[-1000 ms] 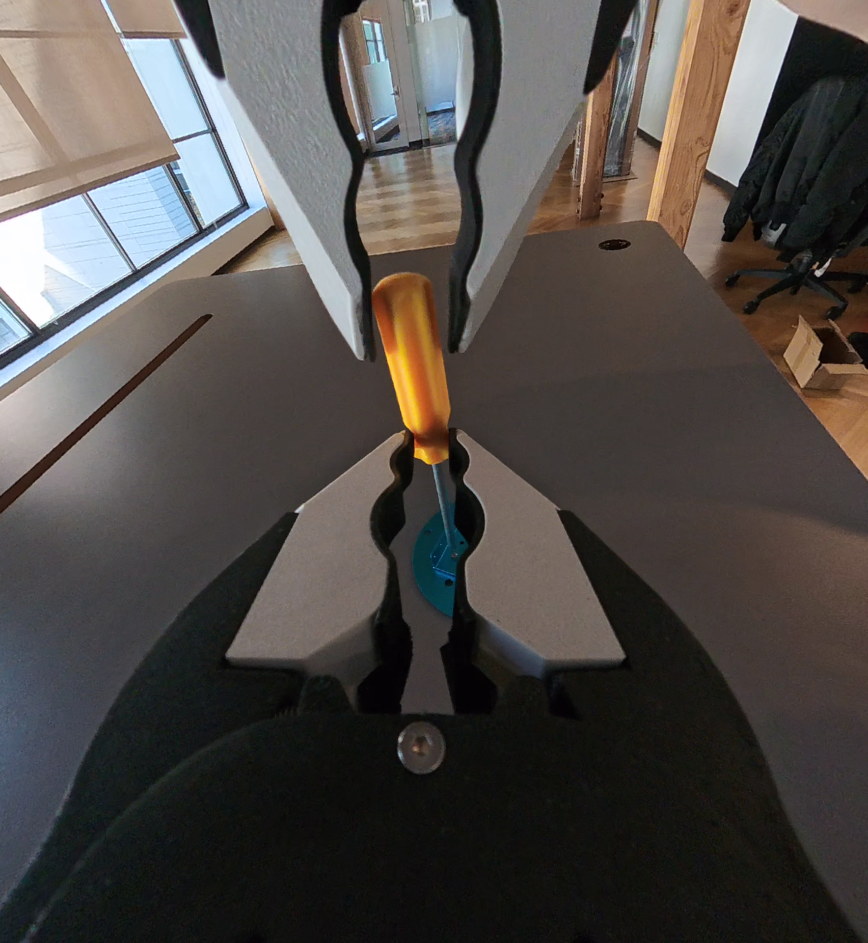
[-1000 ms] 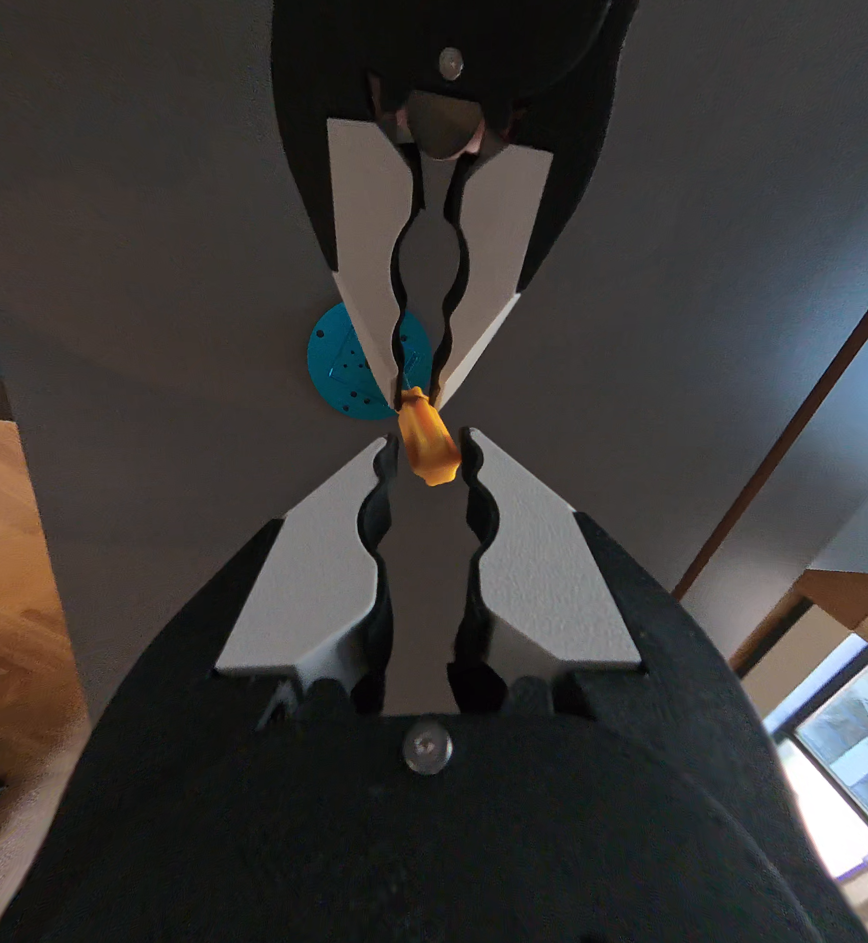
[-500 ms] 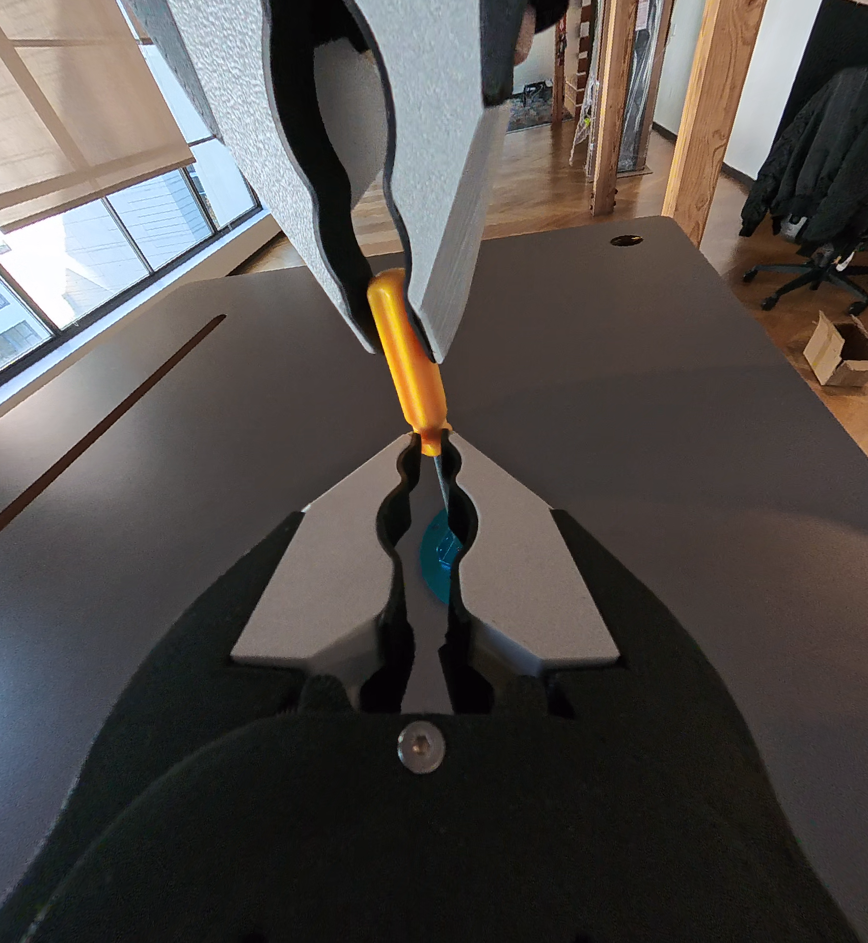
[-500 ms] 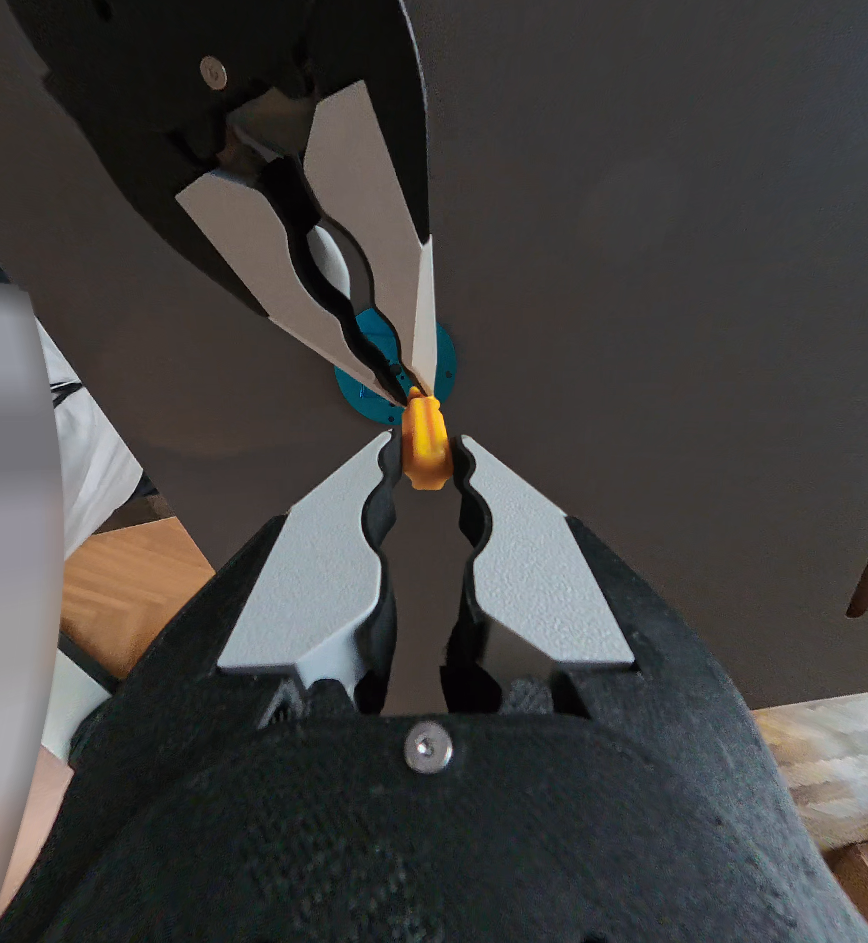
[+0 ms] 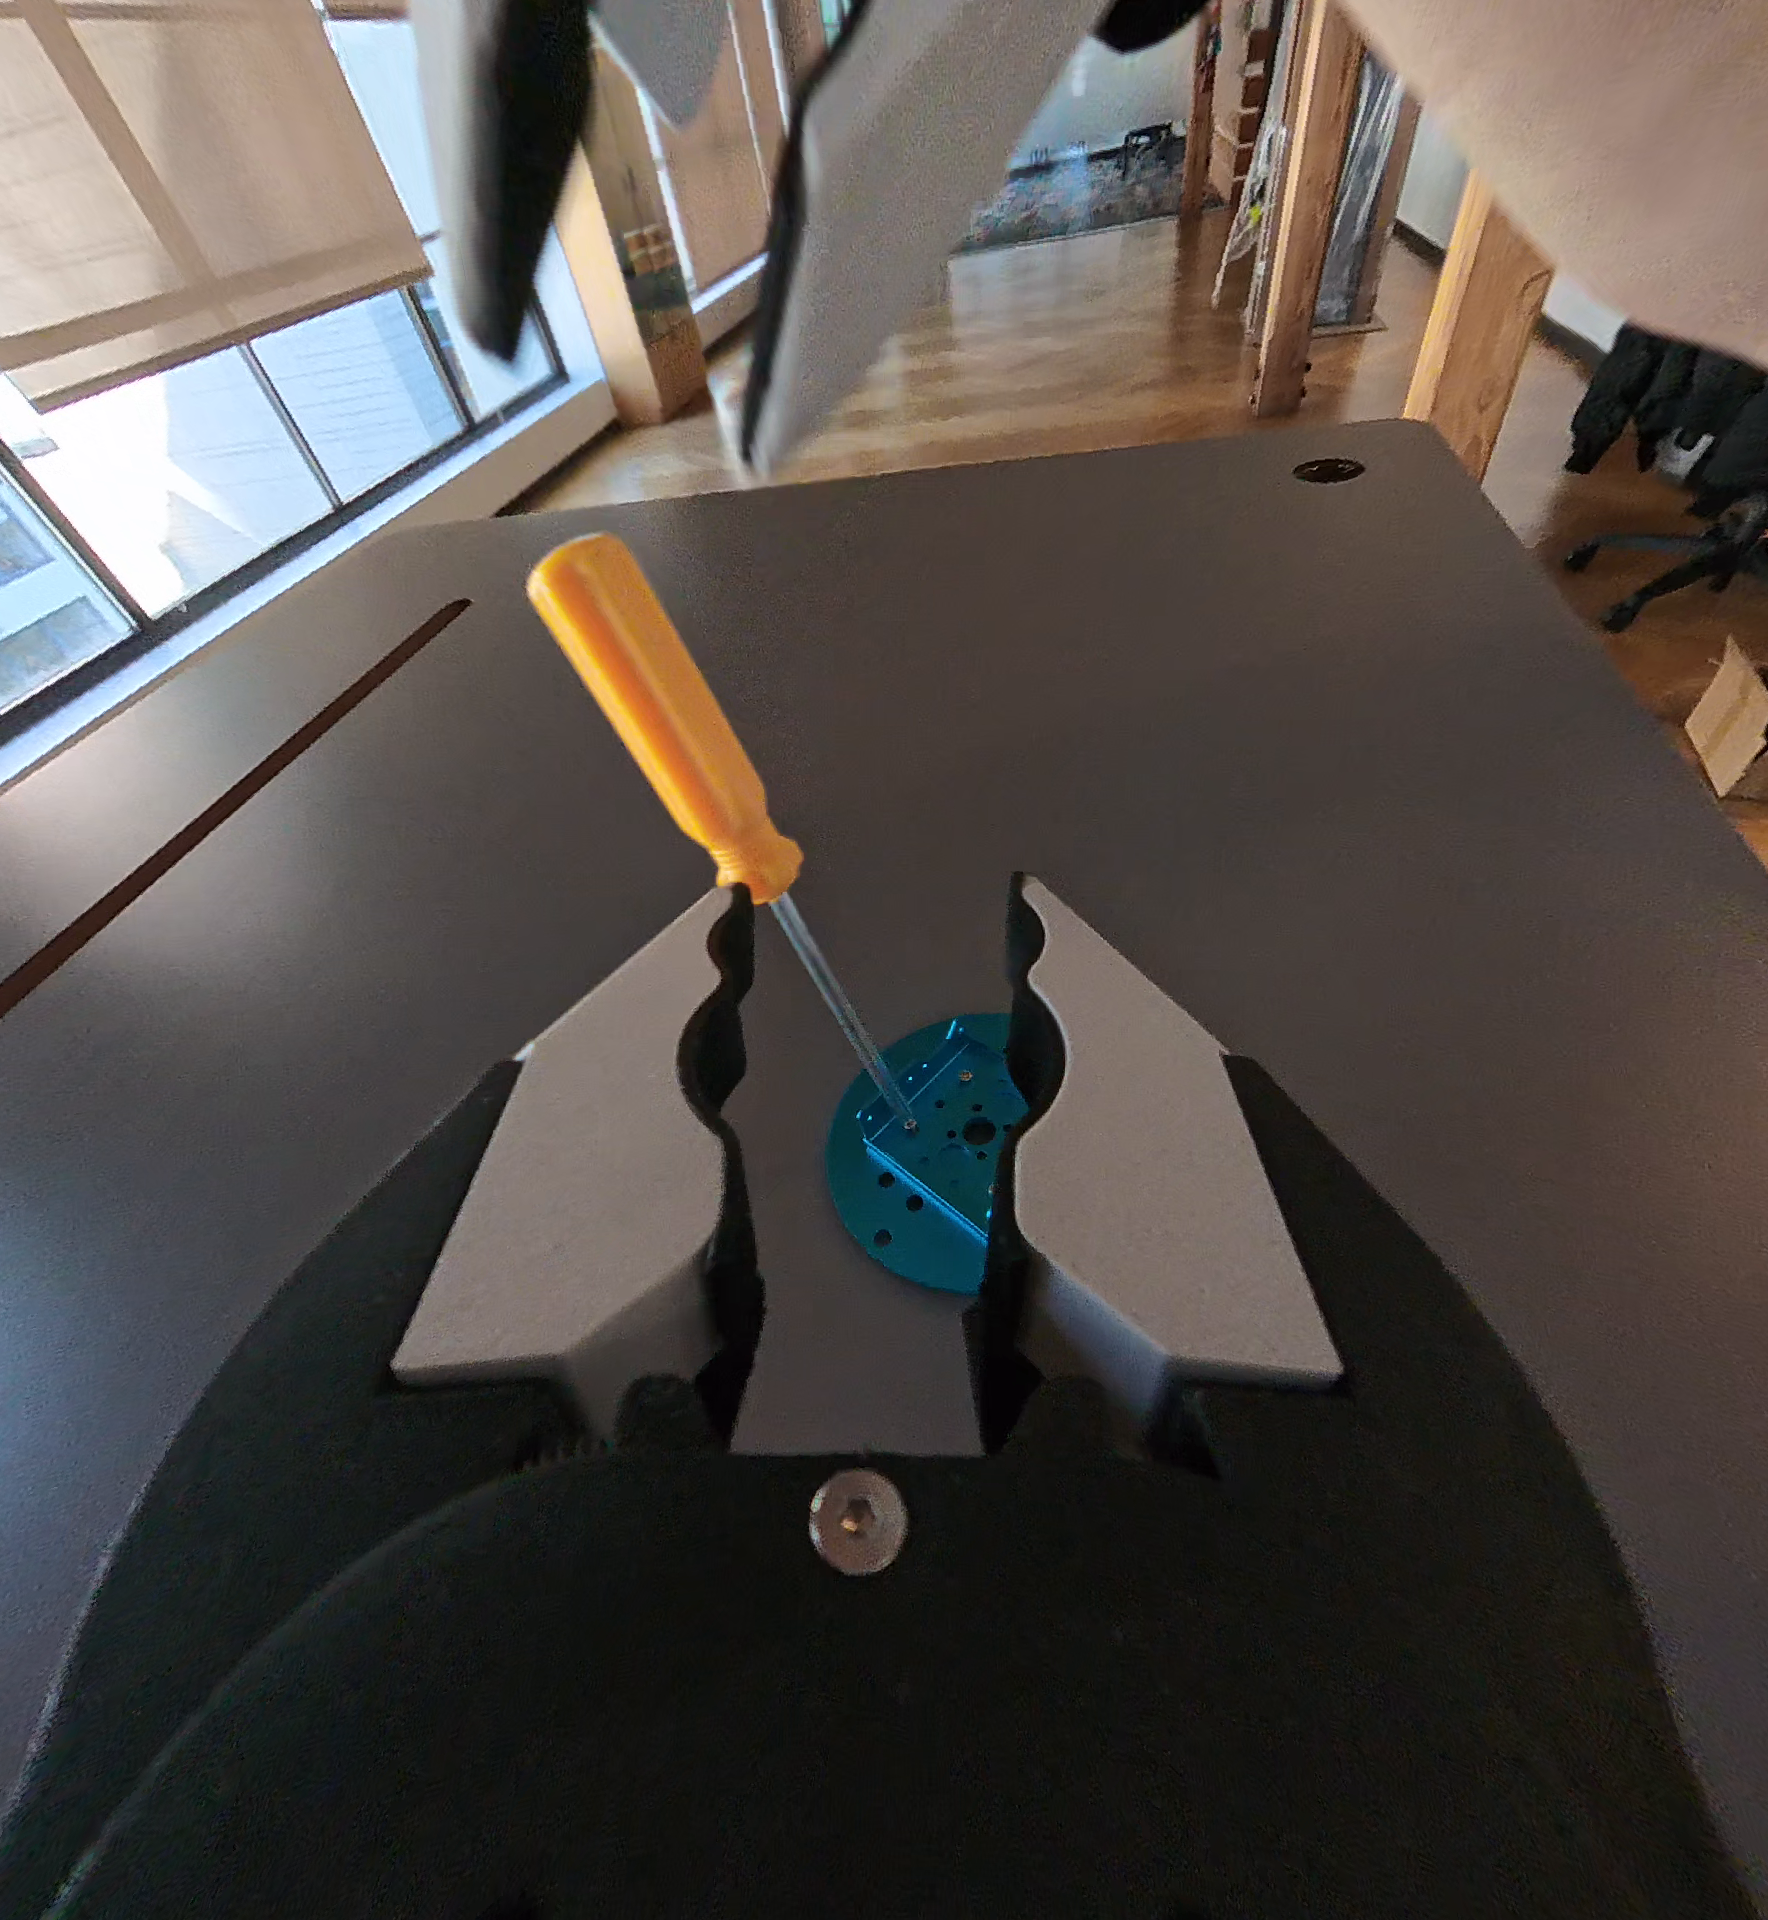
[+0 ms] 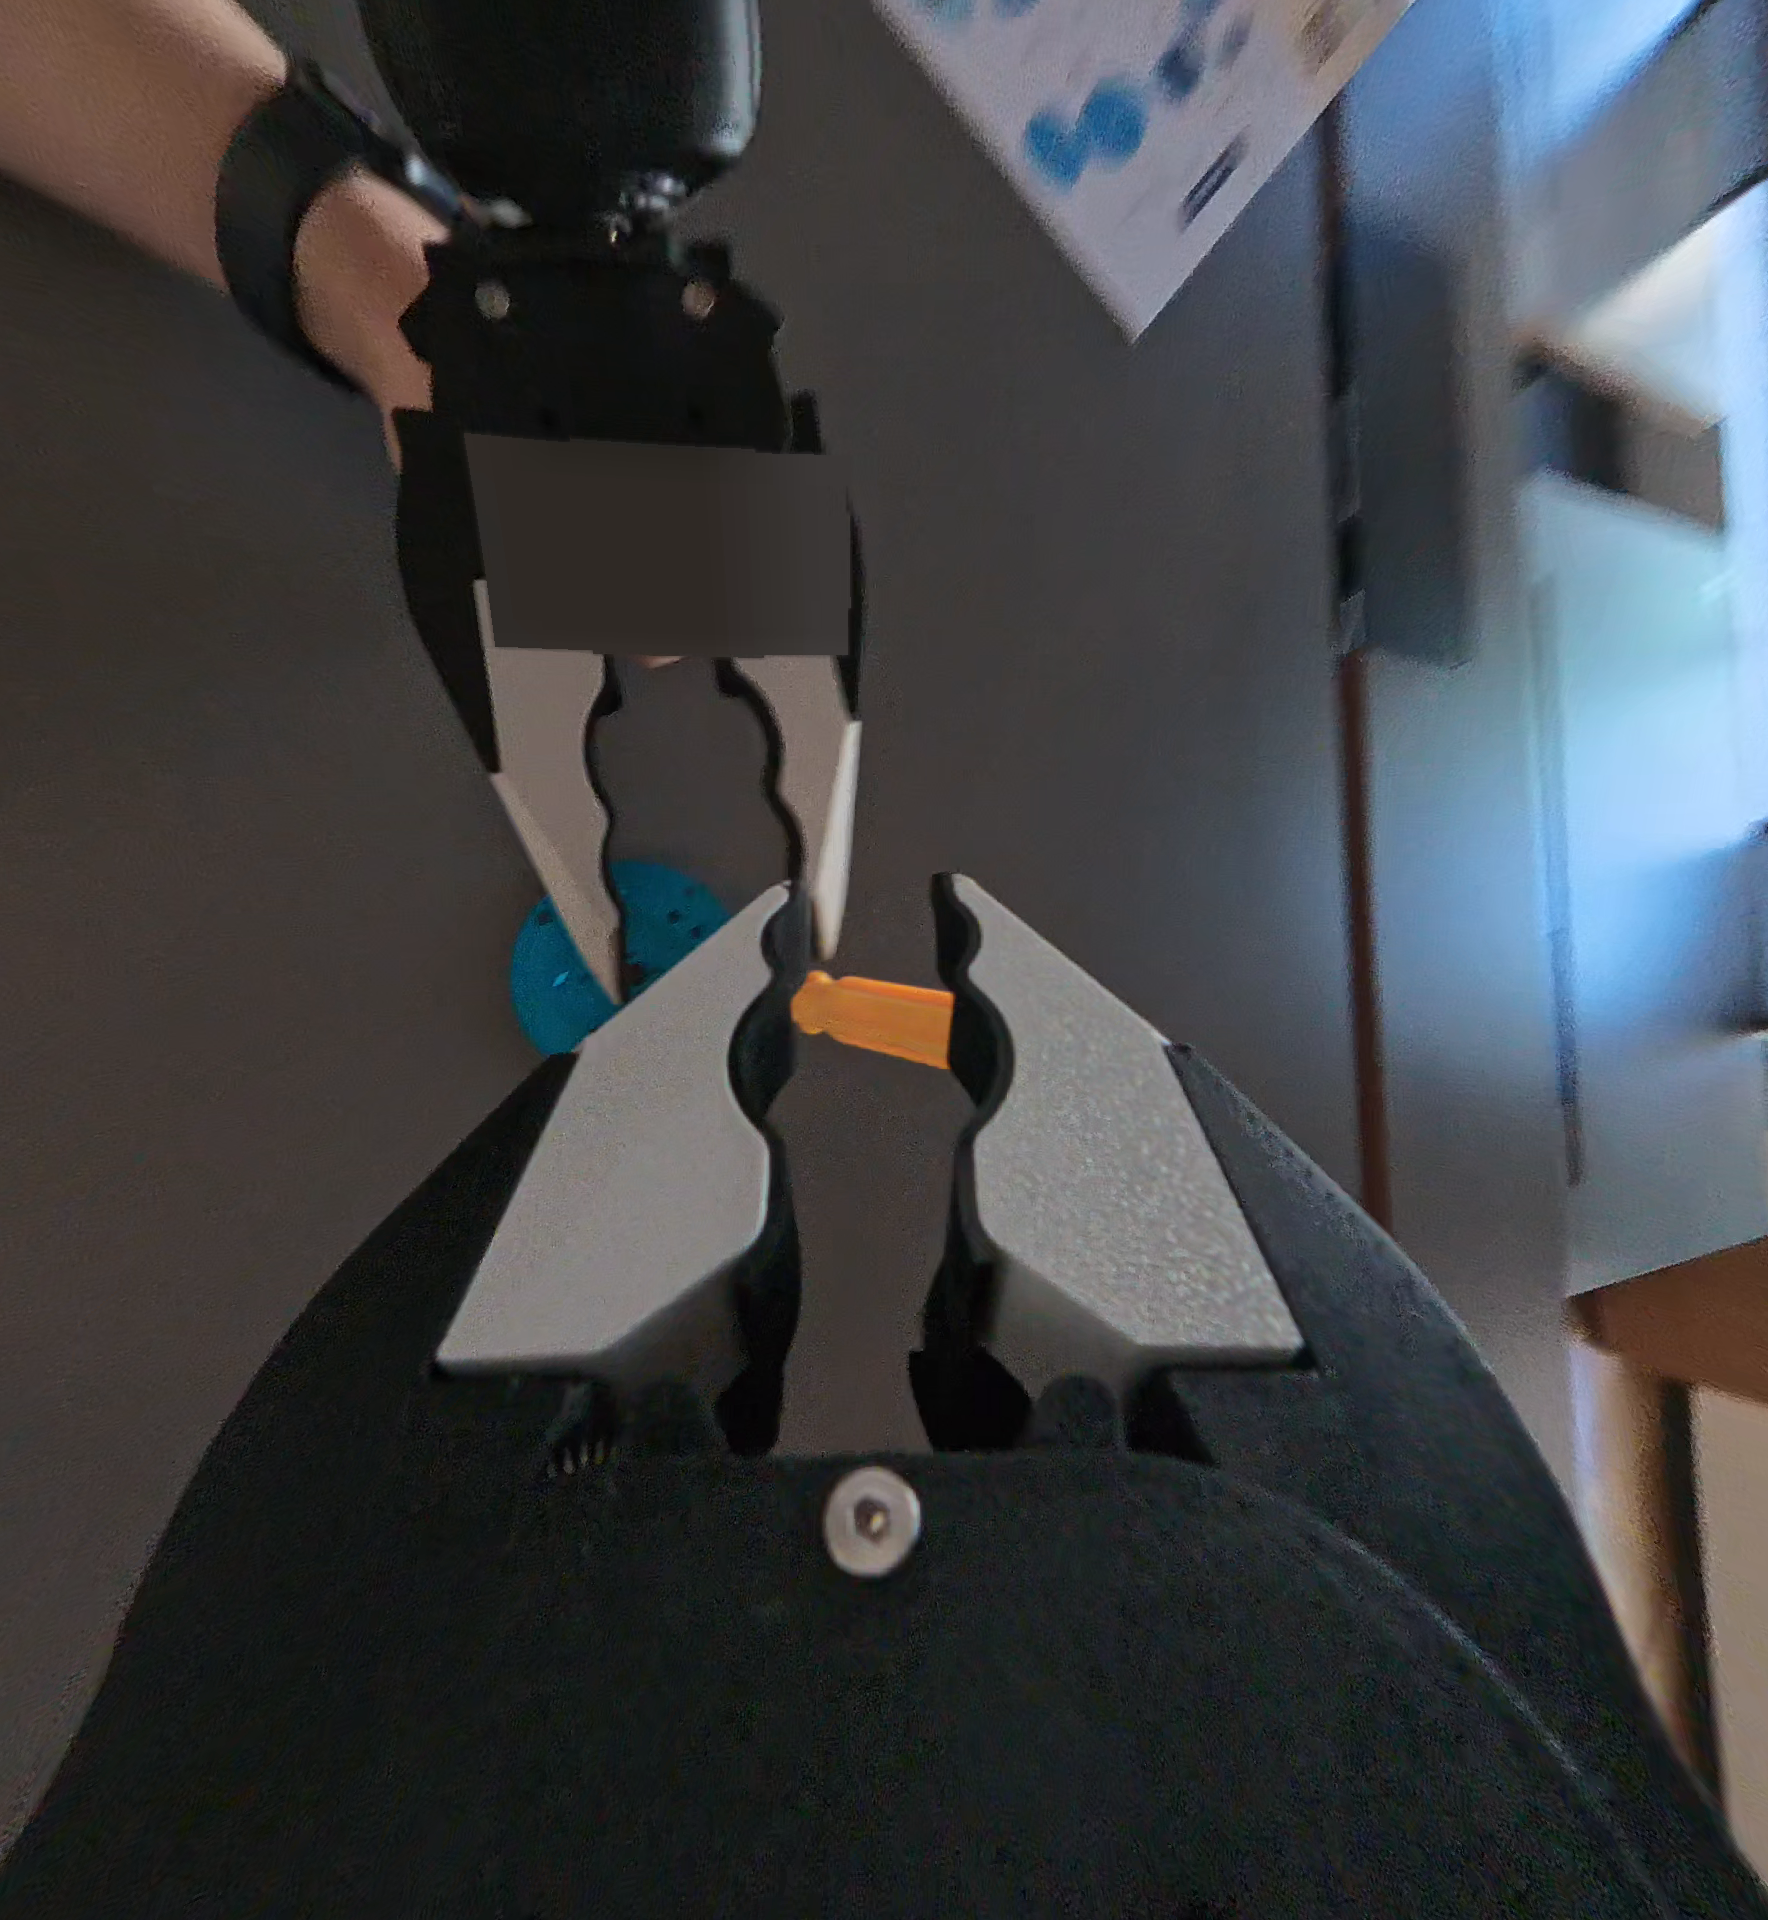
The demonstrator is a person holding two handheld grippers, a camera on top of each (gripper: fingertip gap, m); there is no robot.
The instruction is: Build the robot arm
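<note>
On the dark table (image 5: 1275,831), both grippers hang open, holding nothing.
Orange screwdriver (image 5: 651,707) leans free, tip on the blue bracket (image 5: 947,1138) between the left gripper (image 5: 880,904) fingers; right gripper (image 6: 864,883) sits above.

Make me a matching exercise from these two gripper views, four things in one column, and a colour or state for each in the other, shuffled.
Things:
1. screwdriver
2. round plate
3. left gripper
4. table

States:
A. dark grey, flat
B. open, fingers either side of the shaft
C. orange handle, leaning, tip on the bracket
D. blue, with holes

Pairs: 1-C, 2-D, 3-B, 4-A
</note>
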